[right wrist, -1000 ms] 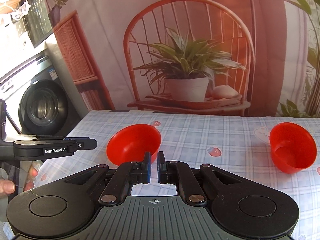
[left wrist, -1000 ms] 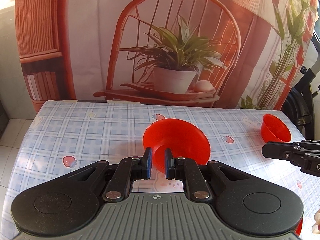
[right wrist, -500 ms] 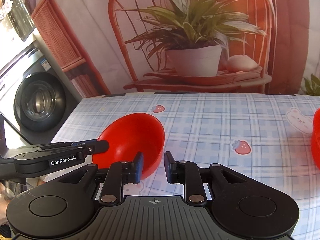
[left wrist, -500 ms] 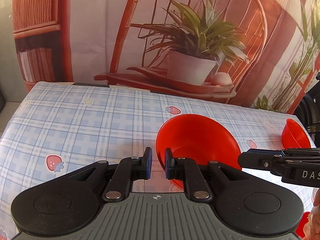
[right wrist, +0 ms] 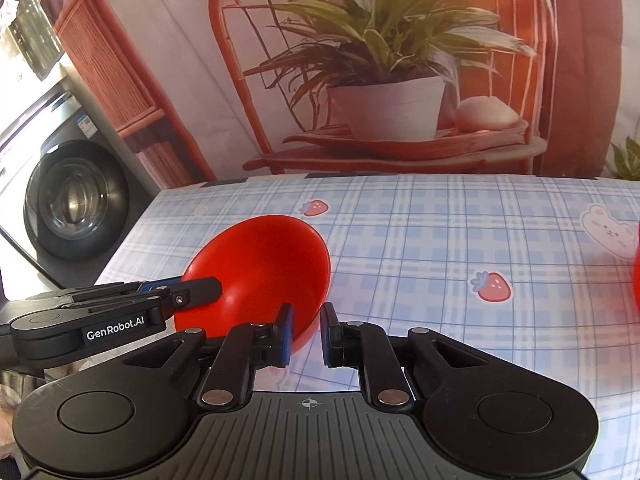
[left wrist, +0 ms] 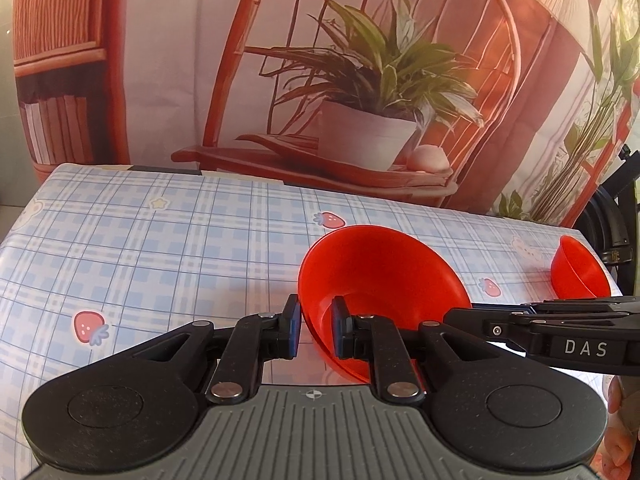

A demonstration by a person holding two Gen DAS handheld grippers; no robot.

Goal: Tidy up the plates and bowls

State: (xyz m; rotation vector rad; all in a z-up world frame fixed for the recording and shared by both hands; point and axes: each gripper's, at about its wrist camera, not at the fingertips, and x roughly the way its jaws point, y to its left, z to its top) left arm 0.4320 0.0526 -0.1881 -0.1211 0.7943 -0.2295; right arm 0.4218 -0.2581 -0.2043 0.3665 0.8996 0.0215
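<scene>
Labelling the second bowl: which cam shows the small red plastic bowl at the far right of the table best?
Left wrist view. The small red plastic bowl shows there with its rim and inner wall, at the right edge of the blue checked tablecloth. The right wrist view catches only a red sliver at its right border.

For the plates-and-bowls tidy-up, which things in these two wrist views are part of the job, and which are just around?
Part of the job: large red bowl, mid-table; small red bowl, near the table's right edge in the left wrist view.
Just around: checked tablecloth; washing machine; printed backdrop showing a chair and potted plant.
</scene>
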